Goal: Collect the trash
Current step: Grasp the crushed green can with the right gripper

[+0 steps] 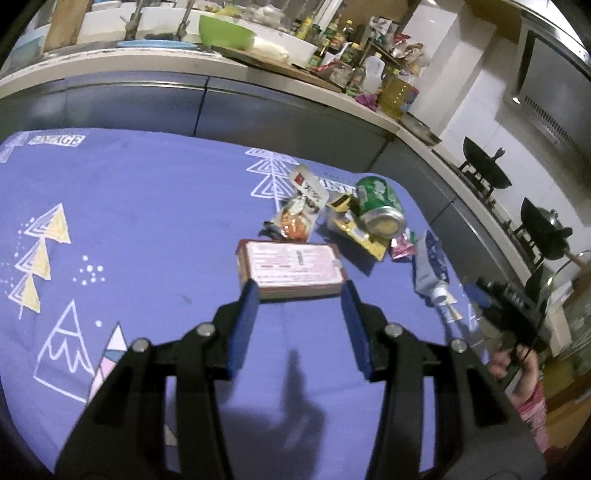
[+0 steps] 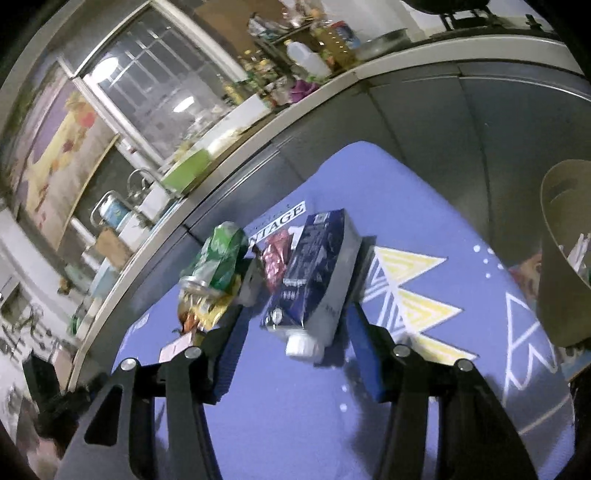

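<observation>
A kitchen counter (image 1: 207,64) crowded with bottles and a green bowl (image 1: 226,31) runs behind a table under a blue-violet cloth (image 1: 147,206) printed with triangle trees and a label ending "…NTAGE". The trash lies in one cluster on the cloth: one dented green can (image 1: 380,206) on its side, one flat red-edged box (image 1: 291,269) with a pale printed face whose text is too small to read, one dark blue carton (image 2: 317,280) with a white screw cap, lying down, one small pink foil wrapper (image 1: 400,247), and several snack wrappers (image 1: 303,214) under and beside the can. The left gripper (image 1: 299,295) points at the box, its blue pads apart at the box's near corners, not visibly pressing. The right gripper (image 2: 291,325) straddles the carton's cap end, fingers released and not gripping it. A tan paper bin (image 2: 561,258) stands at the right.
</observation>
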`<state>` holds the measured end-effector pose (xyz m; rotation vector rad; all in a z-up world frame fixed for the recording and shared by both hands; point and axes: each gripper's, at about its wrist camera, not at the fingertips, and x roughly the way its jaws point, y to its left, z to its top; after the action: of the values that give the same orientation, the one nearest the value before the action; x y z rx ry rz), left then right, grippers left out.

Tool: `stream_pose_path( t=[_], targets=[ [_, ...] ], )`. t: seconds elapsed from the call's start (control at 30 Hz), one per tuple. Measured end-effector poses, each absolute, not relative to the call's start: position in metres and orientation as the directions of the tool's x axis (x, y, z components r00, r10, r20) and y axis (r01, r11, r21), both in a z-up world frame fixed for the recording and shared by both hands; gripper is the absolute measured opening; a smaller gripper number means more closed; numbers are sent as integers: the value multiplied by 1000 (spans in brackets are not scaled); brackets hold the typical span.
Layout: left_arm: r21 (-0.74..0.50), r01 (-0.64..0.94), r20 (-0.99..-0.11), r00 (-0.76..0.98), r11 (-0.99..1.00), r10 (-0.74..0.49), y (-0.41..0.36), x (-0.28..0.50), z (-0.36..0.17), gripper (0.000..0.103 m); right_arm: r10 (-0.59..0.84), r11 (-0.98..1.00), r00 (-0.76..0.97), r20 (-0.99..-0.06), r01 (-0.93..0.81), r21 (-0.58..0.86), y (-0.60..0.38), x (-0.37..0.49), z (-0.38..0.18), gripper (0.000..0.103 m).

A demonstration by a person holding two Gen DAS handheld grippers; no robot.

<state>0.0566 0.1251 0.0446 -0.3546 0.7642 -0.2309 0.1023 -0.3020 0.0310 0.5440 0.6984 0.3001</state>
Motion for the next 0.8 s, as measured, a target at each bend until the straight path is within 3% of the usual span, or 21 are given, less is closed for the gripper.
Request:
stream_pose_path(
  t=[0.3,0.47,0.67,0.8],
  targets=[
    [-486,32,-636,673,873,-379,162,65,14,44,473,867,698,-537,-262,424,-227,125,70,52],
    [-539,22,-620,667,842,-414,175,64,4,44,495,859,646,-581,-262,440,-206,207,85,52],
    [-557,12,-619,661,831,-425,182,59,-2,44,575,798,505,-644,-173,577,-193,292,51,52],
    [-572,2,-617,657,820,-432,189,59,-5,44,692,718,386,-610,-290,632,-170,287,45,31]
  ],
)
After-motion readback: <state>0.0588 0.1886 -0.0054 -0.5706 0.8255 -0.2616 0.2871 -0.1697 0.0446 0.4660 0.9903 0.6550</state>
